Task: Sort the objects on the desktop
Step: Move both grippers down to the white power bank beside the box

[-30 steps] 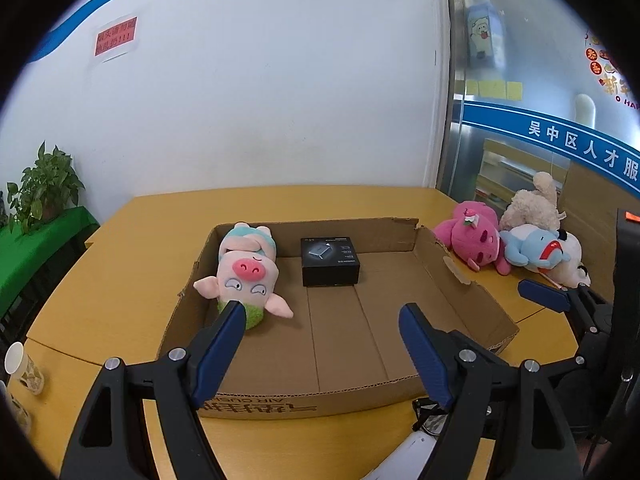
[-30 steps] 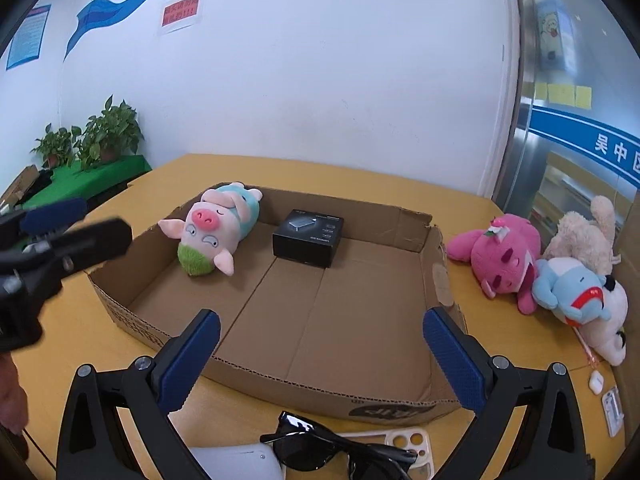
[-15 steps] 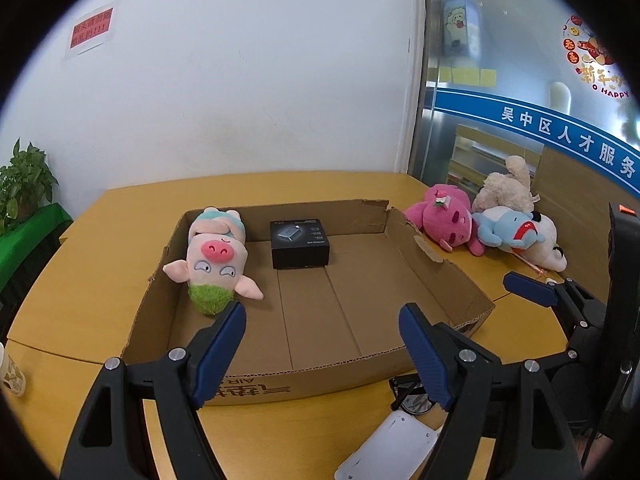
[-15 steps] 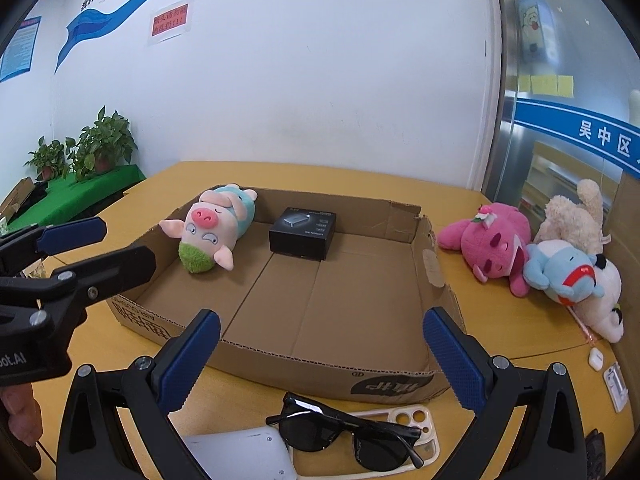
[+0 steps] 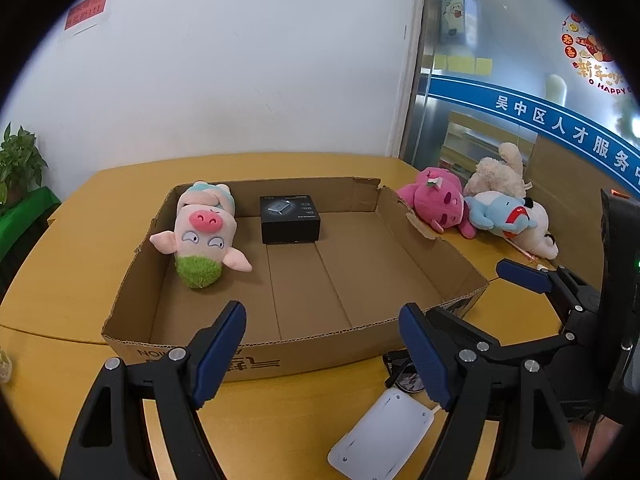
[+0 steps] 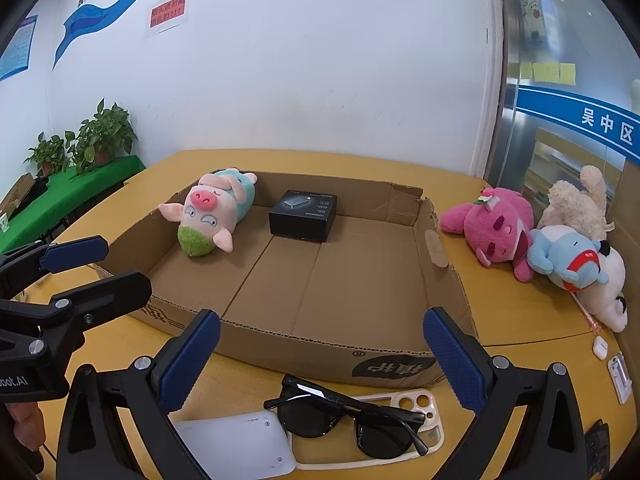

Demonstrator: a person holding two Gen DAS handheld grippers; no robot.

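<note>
- While both grippers hover over its near side, yellow table (image 6: 520, 320) carries everything, largest item being cardboard box (image 6: 320, 344), a shallow open tray in the middle.
- left gripper (image 5: 322, 344) jaws spread wide, nothing between them, above the box's near wall.
- right gripper (image 6: 320, 354) jaws also spread wide and empty, above the near table edge.
- plush pile (image 6: 560, 240) on the table right of the box, outside it: pink, beige, blue and white toys touching each other.
- pig plush (image 6: 208, 216) lies inside the box, far left corner, leaning on the left wall.
- black box (image 6: 303, 214) inside the cardboard box near the back wall, just right of the pig, apart from it.
- white pad (image 6: 236, 444) flat on the table in front of the box.
- sunglasses (image 6: 348, 416) lie on phone case (image 6: 424, 404), just right of the white pad.
- earbud case (image 6: 600, 347), small and white, sits near the table's right edge.
</note>
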